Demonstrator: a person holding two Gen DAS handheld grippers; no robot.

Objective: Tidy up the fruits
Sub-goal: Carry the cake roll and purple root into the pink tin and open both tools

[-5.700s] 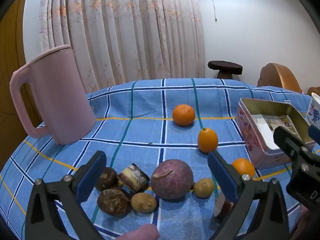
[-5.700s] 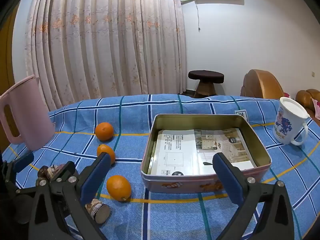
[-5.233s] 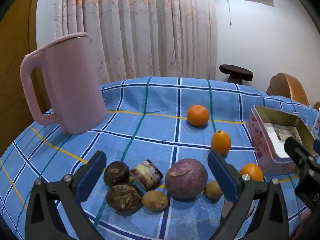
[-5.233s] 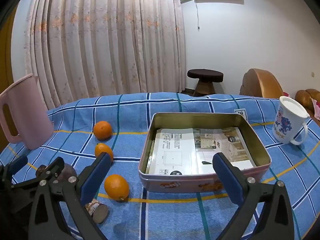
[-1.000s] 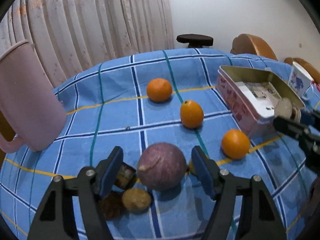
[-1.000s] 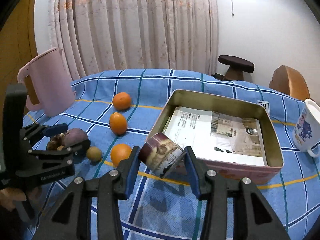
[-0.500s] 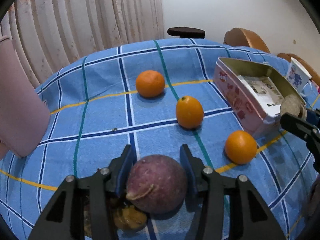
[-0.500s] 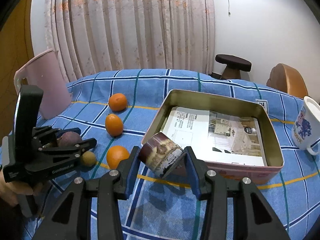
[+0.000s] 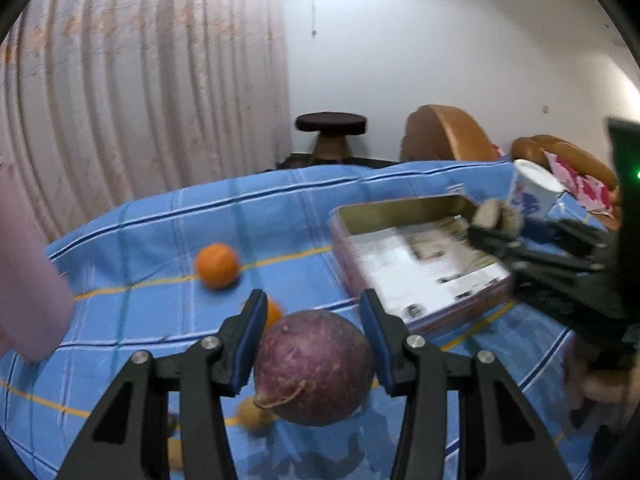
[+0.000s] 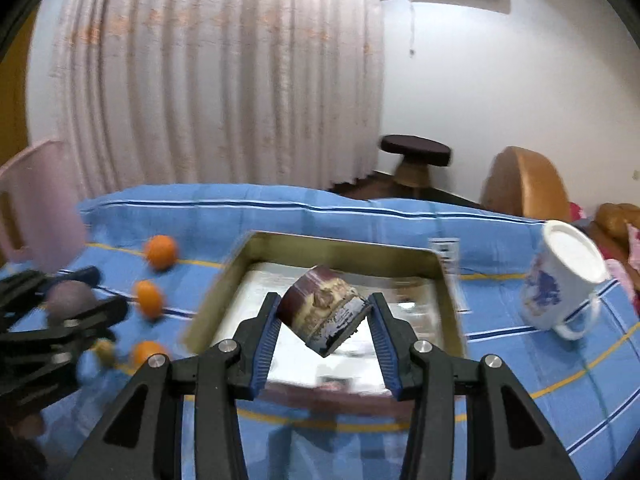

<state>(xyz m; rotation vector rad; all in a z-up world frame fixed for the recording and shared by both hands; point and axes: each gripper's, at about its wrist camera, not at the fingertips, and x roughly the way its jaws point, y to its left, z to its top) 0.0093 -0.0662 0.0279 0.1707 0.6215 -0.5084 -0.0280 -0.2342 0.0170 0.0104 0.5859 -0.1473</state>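
My left gripper (image 9: 314,344) is shut on a big round purple fruit (image 9: 314,368), lifted off the blue checked cloth. My right gripper (image 10: 323,322) is shut on a short brown cut fruit piece (image 10: 324,314) and holds it over the open metal tin (image 10: 450,280). In the left wrist view the tin (image 9: 404,208) lies to the right, with the right gripper (image 9: 496,232) over its far corner. Three oranges (image 10: 160,252) (image 10: 148,298) (image 10: 146,354) lie left of the tin. The left gripper (image 10: 86,292) shows at the left of the right wrist view.
A pink jug (image 10: 38,196) stands at the far left. A white mug with blue print (image 10: 560,284) sits right of the tin. Small brown fruits (image 9: 256,414) lie on the cloth under the left gripper. Printed paper (image 9: 424,268) lines the tin's floor.
The left gripper closed on the purple fruit and lifted it, swinging right toward the tin. The right gripper carried its fruit piece from the tin's near rim to above its inside.
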